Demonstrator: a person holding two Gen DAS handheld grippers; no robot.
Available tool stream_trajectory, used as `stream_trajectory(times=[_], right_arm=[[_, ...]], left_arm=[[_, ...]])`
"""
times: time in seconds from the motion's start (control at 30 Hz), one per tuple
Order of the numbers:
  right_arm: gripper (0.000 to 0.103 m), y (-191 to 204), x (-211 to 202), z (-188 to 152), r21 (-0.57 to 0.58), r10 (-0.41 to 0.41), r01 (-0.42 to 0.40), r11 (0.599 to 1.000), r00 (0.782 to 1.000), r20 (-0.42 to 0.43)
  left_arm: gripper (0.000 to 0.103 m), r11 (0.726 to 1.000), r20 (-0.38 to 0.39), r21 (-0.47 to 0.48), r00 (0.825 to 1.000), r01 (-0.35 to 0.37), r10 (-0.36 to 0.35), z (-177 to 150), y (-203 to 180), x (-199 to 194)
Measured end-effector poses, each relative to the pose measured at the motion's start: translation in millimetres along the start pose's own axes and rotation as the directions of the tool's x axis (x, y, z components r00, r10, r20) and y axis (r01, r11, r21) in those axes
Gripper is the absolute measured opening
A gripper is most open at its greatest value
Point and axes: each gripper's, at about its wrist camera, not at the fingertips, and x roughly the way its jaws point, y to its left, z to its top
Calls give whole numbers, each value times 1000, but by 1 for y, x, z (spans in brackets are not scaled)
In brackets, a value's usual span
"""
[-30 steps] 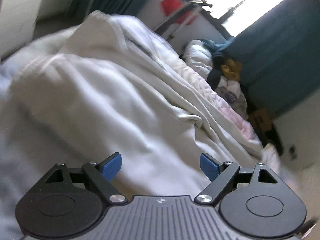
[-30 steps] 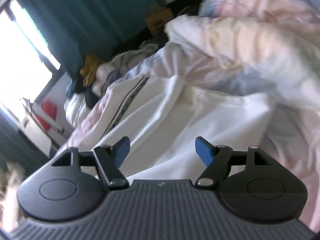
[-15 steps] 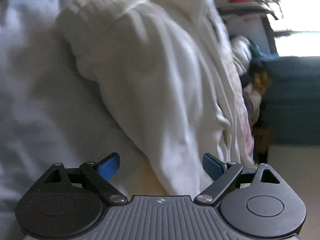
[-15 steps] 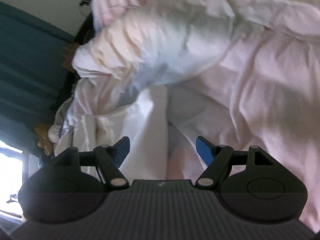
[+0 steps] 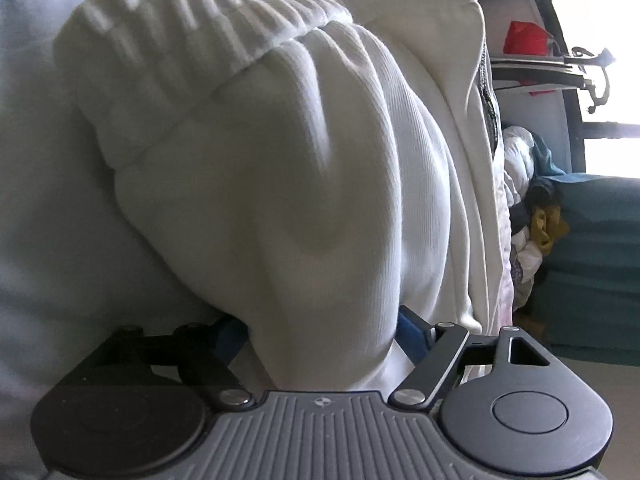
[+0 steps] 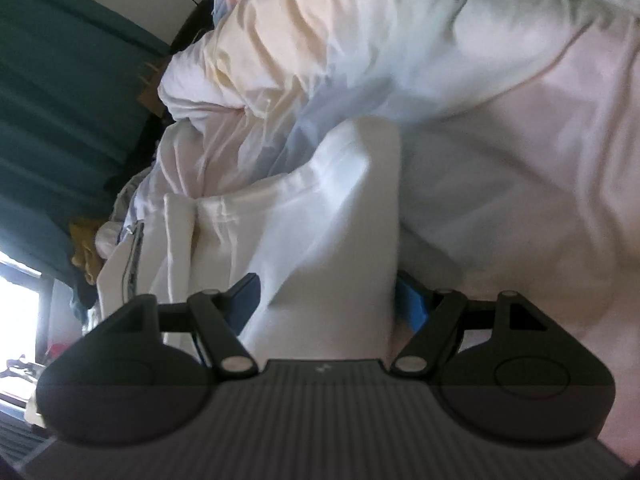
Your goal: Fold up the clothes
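Observation:
A white zip-up sweatshirt lies on the bed, its ribbed band at the upper left and its zipper at the right. My left gripper is pushed onto a thick fold of it. Its jaws are closing, and the fabric fills the gap between the blue pads. In the right wrist view the same white sweatshirt runs down between the jaws of my right gripper. That gripper stands wide, with a fold's edge beside its right pad.
Pale blue bedding lies left of the sweatshirt, and a crumpled pink and white duvet lies right of it and beyond. Teal curtains, a pile of clothes and a shelf with a red item stand past the bed.
Both grippers have rolled and sunk onto the sweatshirt. Its fabric now sits between each pair of jaws, which stood empty above it before. The left jaws are narrower.

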Motion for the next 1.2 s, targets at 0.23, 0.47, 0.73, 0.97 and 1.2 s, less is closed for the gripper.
stream_trajectory(times=[0.23, 0.47, 0.73, 0.97, 1.2], right_arm=[[68, -1, 8, 7, -4, 76, -76, 997, 997, 32], [13, 2, 14, 6, -67, 25, -22, 997, 999, 40], [8, 14, -20, 7, -73, 129, -120, 990, 982, 136], [8, 21, -56, 9, -74, 221, -210, 975, 955, 199], [8, 38, -68, 1, -150, 238, -208, 966, 947, 218]], left_arm=[[47, 992, 66, 64, 993, -105, 101, -3, -19, -6], [20, 987, 128, 143, 990, -75, 57, -13, -36, -41], [17, 979, 153, 202, 986, 35, -67, -31, -55, -93], [17, 979, 123, 177, 985, 101, -124, -28, -47, -105], [17, 981, 124, 164, 984, 105, -126, -16, -43, -86]])
